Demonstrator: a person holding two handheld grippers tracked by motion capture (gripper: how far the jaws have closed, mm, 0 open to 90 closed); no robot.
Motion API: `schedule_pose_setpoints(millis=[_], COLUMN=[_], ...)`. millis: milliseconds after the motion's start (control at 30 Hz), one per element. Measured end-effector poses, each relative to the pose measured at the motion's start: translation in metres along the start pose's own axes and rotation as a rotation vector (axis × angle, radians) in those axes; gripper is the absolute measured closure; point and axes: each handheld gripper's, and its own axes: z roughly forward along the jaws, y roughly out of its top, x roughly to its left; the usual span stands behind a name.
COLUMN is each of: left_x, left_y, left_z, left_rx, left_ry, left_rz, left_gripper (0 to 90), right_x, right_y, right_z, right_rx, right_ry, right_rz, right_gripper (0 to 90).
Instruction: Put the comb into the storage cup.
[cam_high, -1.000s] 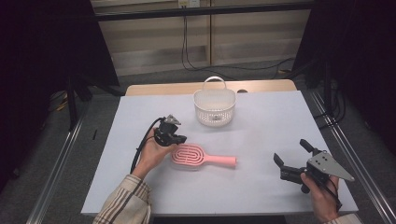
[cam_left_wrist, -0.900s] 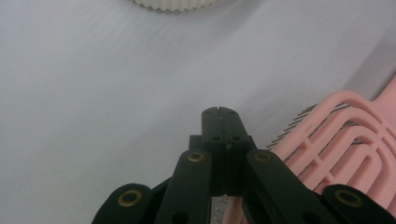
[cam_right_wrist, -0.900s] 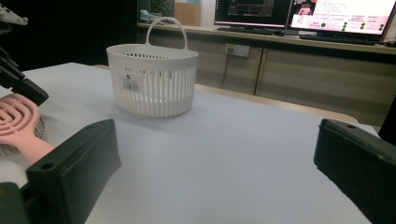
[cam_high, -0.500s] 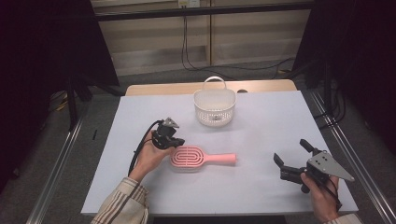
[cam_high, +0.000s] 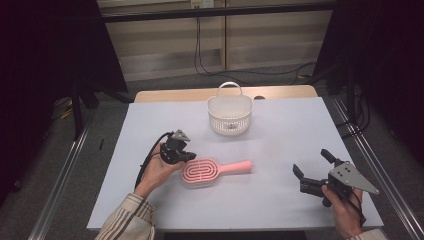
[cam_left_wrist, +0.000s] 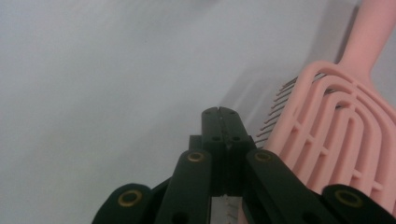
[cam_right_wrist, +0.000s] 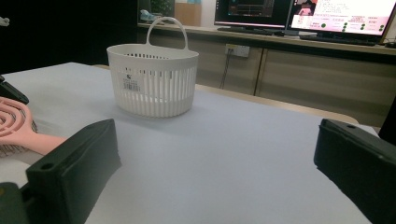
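A pink vented hairbrush (cam_high: 201, 170) lies on the white table (cam_high: 280, 145), bristles down and handle pointing right. My left gripper (cam_high: 181, 156) stands just left of the brush head, tips down near the tabletop. In the left gripper view its jaws (cam_left_wrist: 222, 114) are shut together with nothing between them, and the hairbrush (cam_left_wrist: 336, 135) lies close on the right. My right gripper (cam_high: 310, 161) is held at the table's near right, open and empty. In the right gripper view its jaws (cam_right_wrist: 215, 140) stand wide apart, facing the white basket (cam_right_wrist: 152, 79).
The white slatted basket (cam_high: 230, 115) with a handle stands at the back middle of the table (cam_right_wrist: 233, 154). Metal rails run along both sides of the table. Monitors and a bench stand beyond the far edge.
My left gripper has dropped slightly toward the table beside the brush head. The brush has shifted a touch left. The right gripper has not moved.
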Motion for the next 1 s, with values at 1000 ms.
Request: schedule_pose_setpoints(millis=[1000], left_x=[-0.01], left_y=[-0.011], left_z=[-0.008], left_rx=[-0.005], left_ry=[-0.011], left_rz=[0.008], left_gripper=[90.0], right_x=[0.0], right_y=[0.0], right_z=[0.0], right_rx=[0.0], right_ry=[0.003], right_rz=[-0.001], right_gripper=[0.0])
